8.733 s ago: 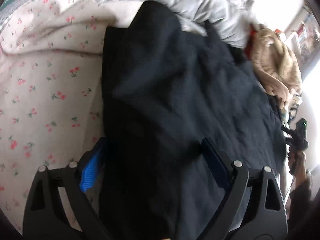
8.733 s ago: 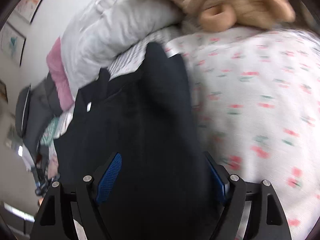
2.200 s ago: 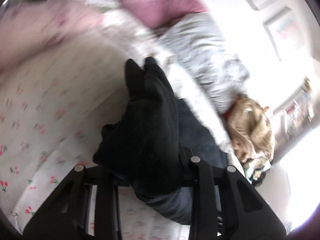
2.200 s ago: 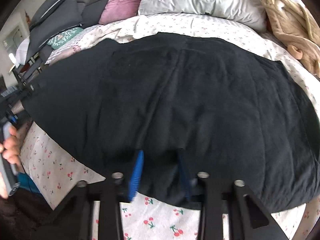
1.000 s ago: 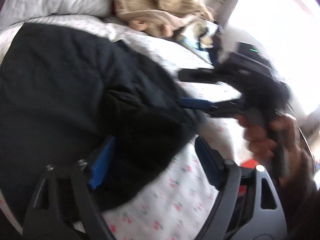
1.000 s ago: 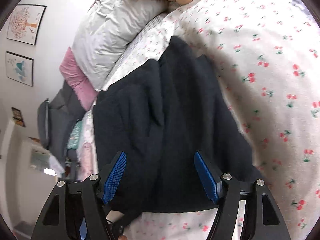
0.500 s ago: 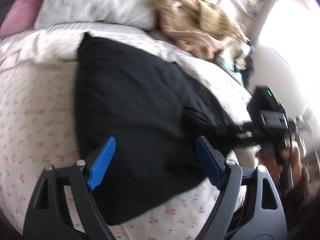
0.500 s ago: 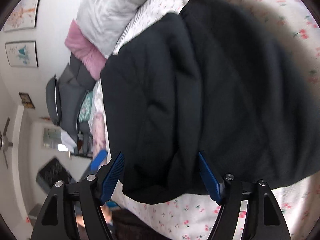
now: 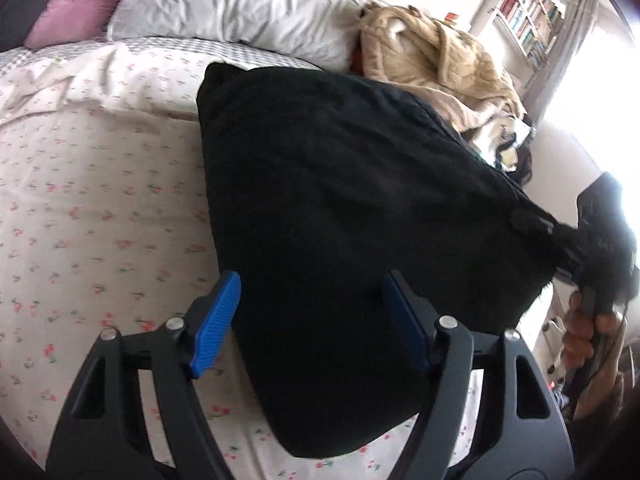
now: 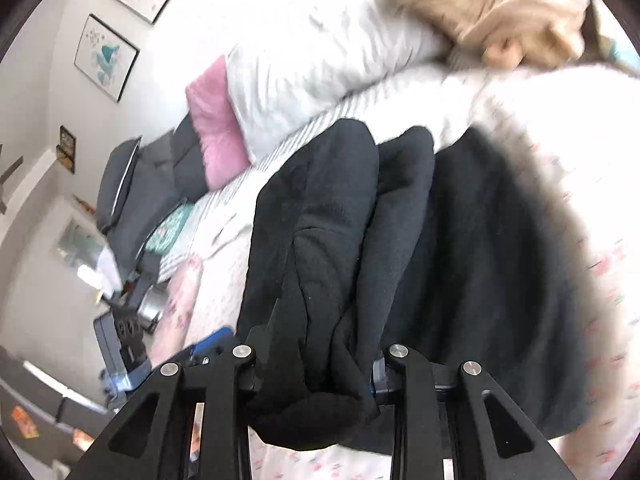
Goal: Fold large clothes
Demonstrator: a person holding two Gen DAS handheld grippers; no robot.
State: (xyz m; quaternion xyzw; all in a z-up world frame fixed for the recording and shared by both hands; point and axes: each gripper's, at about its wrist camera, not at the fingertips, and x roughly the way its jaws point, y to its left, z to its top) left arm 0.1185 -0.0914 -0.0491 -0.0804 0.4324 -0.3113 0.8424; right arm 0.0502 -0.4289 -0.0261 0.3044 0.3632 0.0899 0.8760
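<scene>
Behind black garment point(image 9: 340, 200), pillows point(image 9: 240, 4), tan blanket point(image 9: 432, 52)

Daylight floods in from a window point(image 9: 600, 92) at the left wrist view's right edge, blown out to white glare. The right wrist view is smeared with motion blur, worst toward its right side. Both fisheye pictures bend strongly and darken at the rims

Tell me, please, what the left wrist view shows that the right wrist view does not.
Only the left wrist view shows the left gripper with its jaws apart over the black fleece garment, a bookshelf, and a hand holding the right gripper. Only the right wrist view shows the right gripper, whose jaws have just been closing, clamped on bunched fleece, and framed wall pictures. Both share the garment, cherry-print bedspread and pink pillow.
</scene>
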